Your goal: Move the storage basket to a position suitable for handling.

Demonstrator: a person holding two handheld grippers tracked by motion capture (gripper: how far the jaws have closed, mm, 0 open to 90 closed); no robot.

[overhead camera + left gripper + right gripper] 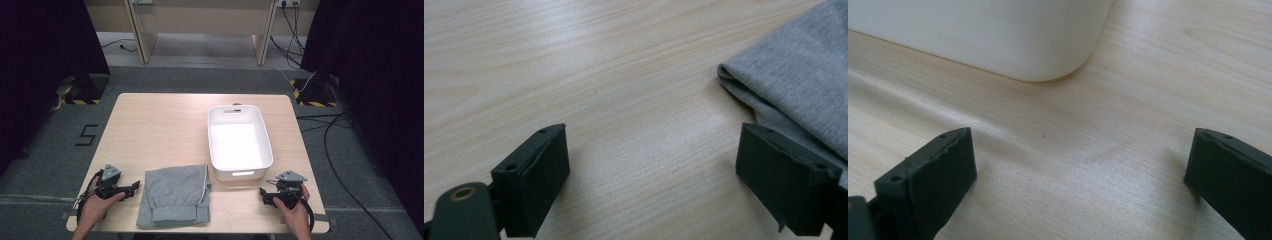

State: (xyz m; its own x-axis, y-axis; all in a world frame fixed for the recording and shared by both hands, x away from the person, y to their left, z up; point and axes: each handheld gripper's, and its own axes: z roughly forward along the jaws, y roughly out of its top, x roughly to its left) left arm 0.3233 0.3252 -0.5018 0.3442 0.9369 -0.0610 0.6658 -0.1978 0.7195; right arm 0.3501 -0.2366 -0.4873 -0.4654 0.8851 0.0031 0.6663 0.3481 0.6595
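Note:
Folded grey sweatpants [175, 196] lie near the table's front edge, between the two hands; their folded corner [794, 85] shows at the right of the left gripper view. A white plastic bin [239, 142] stands empty behind them, right of centre; its rounded corner [998, 35] fills the top of the right gripper view. My left gripper [135, 187] rests low over the table just left of the sweatpants, jaws wide open with bare wood between them. My right gripper [263, 194] sits in front of the bin, open too, holding nothing.
The light wooden table [155, 125] has bare room across its left and back parts. Beyond it are grey floor, cables at the right [330, 140], dark curtains on both sides and a wooden cabinet [200, 20] at the back.

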